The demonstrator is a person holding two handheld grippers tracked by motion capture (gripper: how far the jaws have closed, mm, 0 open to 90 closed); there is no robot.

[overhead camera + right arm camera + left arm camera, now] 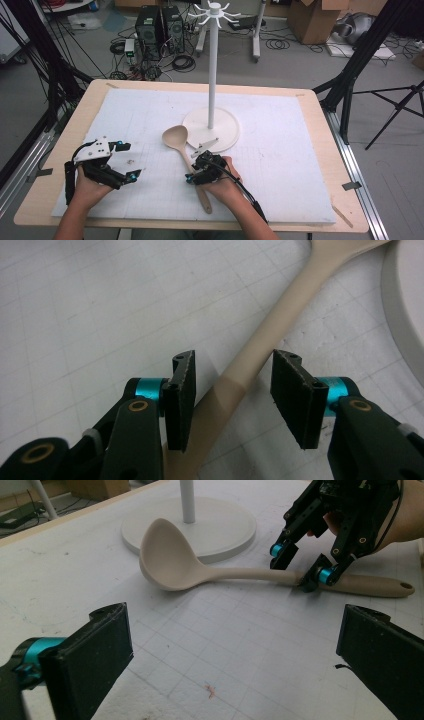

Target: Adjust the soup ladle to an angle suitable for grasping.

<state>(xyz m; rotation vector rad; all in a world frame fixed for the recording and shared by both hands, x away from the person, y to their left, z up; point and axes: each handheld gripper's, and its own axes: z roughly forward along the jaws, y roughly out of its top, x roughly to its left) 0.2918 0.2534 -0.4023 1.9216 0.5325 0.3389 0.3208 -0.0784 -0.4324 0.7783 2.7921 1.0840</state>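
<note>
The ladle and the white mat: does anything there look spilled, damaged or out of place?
Nothing serious. The ladle lies flat and whole beside the stand base, with the right gripper open astride its handle. The only oddity is a small reddish-brown stain on the white mat, in front of the open left gripper.

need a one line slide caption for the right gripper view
Right gripper straddles the beige ladle's handle on the gridded white mat, jaws open on either side.
</note>
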